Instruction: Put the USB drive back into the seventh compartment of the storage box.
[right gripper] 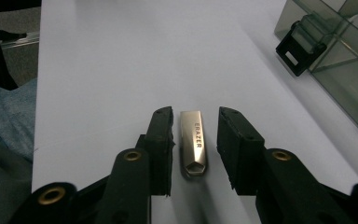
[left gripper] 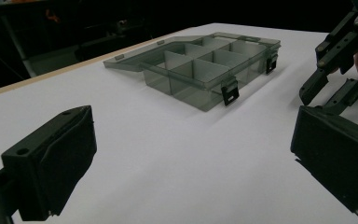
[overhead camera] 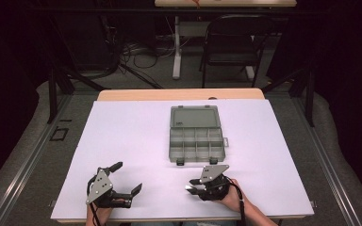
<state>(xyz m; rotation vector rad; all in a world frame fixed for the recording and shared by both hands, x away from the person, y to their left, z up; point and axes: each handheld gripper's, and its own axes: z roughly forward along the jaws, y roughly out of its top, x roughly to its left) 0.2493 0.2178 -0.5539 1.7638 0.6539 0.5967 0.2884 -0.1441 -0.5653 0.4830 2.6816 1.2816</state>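
Left hand-held gripper [overhead camera: 124, 177]: resting low at near left of counter [overhead camera: 122, 132], jaws spread wide.
Right hand-held gripper [right gripper: 195, 135]: jaws released, straddling metal flash drive [right gripper: 194, 142], not clamping.
Organizer box [overhead camera: 195, 136]: lying open, mid-counter.

organizer box [overhead camera: 195, 135] mid-table, lid behind it | metal stick [right gripper: 193, 142] before it — between right hand-held gripper [right gripper: 195, 140] jaws

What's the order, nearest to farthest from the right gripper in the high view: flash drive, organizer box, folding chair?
1. The metal flash drive, lying on the white sheet between the right gripper's open jaws, not yet clamped.
2. The open grey organizer box, just beyond the gripper at mid-table, lid laid back.
3. The black folding chair, on the floor past the table's far edge.
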